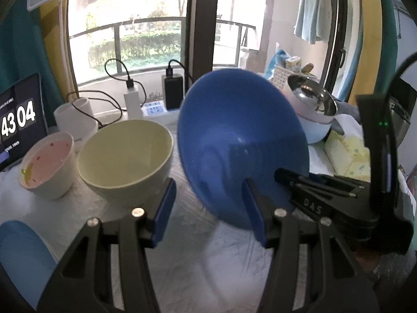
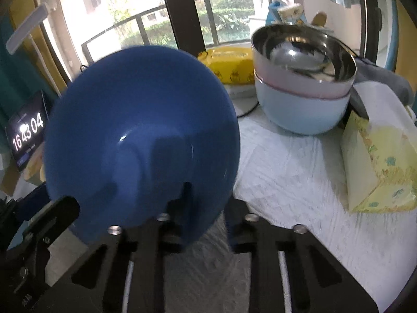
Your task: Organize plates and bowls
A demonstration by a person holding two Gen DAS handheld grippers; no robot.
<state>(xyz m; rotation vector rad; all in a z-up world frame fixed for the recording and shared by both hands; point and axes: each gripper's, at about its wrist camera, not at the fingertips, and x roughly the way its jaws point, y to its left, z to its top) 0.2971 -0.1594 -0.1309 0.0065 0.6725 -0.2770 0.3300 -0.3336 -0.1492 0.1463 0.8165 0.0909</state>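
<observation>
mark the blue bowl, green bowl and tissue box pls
blue bowl (image 2: 135, 130): right wrist view, inner wall.
green bowl (image 1: 125, 154): left wrist view, inside bottom.
tissue box (image 2: 375, 161): right wrist view, patterned side.

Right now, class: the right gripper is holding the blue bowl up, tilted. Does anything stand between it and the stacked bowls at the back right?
Nothing visible does. The blue bowl, held tilted by the right gripper, has only bare white cloth between it and the stacked bowls. The tissue box stands off to the right of that path.
</observation>
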